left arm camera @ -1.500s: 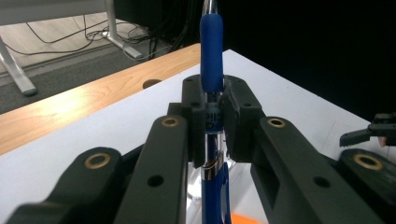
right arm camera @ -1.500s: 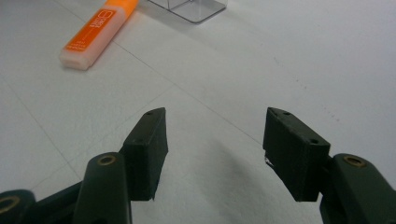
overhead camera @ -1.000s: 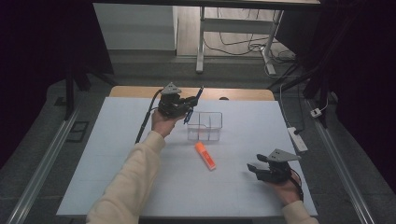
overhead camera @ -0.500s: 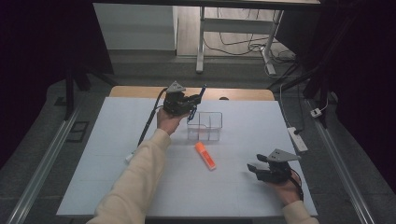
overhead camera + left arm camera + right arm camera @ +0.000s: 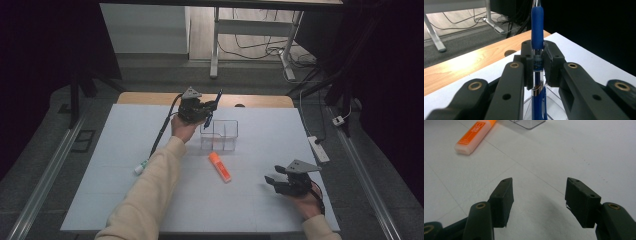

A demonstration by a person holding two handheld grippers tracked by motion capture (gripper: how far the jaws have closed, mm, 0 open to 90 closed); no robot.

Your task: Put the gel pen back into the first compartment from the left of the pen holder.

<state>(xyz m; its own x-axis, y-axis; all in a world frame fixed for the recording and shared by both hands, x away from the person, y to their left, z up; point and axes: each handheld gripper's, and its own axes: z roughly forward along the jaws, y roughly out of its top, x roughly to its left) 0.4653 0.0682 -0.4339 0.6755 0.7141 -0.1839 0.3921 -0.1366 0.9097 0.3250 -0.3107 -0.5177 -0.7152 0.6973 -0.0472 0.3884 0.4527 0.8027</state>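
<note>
My left gripper (image 5: pixel 207 112) is shut on a blue pen (image 5: pixel 214 106) and holds it nearly upright over the left rear corner of a clear plastic box (image 5: pixel 220 136). In the left gripper view, the pads of that gripper (image 5: pixel 538 61) clamp the pen (image 5: pixel 537 27) at its clear barrel, with the box's rim (image 5: pixel 555 98) below. An orange highlighter (image 5: pixel 220 166) lies flat in front of the box. My right gripper (image 5: pixel 273 183) rests low on the white mat at the near right, open, with nothing between its fingers. In its own view, the right gripper (image 5: pixel 539 195) faces the highlighter (image 5: pixel 475 135).
A white marker with a green end (image 5: pixel 141 166) lies on the mat (image 5: pixel 115 205) left of my left forearm. A wooden strip (image 5: pixel 145 98) runs along the mat's far edge. A power strip (image 5: pixel 319 149) sits just off the mat on the right.
My left gripper has drifted slightly right and down toward the clear box, still gripping the pen. The right gripper has stayed put.
</note>
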